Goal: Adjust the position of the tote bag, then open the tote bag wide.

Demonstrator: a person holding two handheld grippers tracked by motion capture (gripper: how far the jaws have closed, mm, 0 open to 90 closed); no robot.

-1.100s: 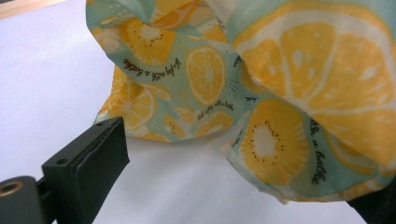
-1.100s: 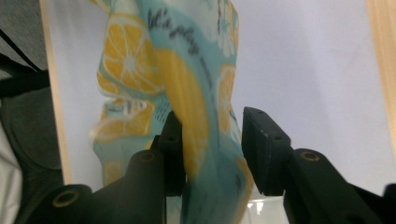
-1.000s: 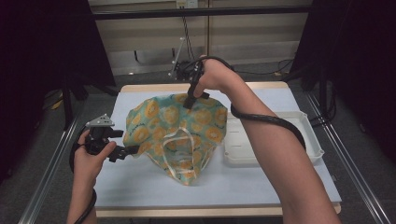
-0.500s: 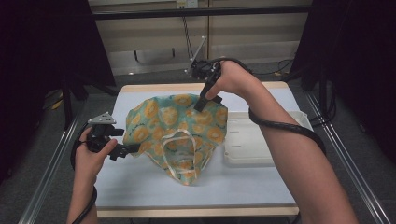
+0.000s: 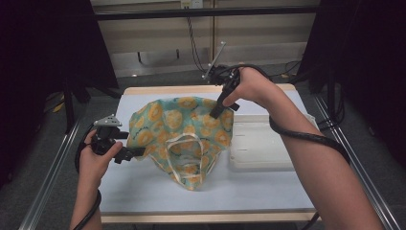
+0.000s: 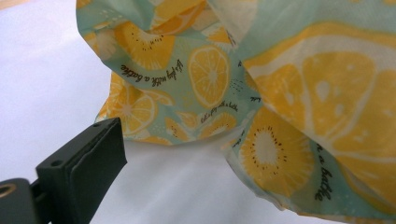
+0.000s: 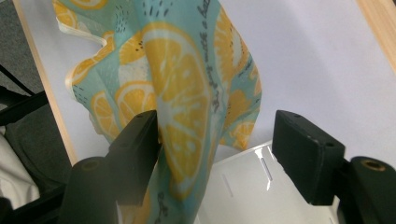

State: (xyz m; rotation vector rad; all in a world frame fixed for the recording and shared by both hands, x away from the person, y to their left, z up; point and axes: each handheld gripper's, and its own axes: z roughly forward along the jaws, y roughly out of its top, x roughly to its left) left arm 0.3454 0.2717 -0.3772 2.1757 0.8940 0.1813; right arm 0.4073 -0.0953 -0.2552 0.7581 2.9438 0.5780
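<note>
A teal cloth bag printed with lemon slices lies spread on the white table, its cream handle loop on top. My left gripper rests at the bag's left edge. In the left gripper view one finger stands far to the left, off the cloth, and the fabric hides the other one. My right gripper points down at the bag's upper right corner. Its jaws have just been opening and now stand wide apart, with a ridge of cloth between them leaning on one finger.
A white plastic tray lies right of the bag, touching its edge, and shows under the right gripper. The table's wooden rim runs along the far side. Metal rails flank the table, and a cable trails along the person's right forearm.
The right hand has moved from the bag's top middle to its upper right corner, by the tray. The left hand and its gripper have stayed put.
</note>
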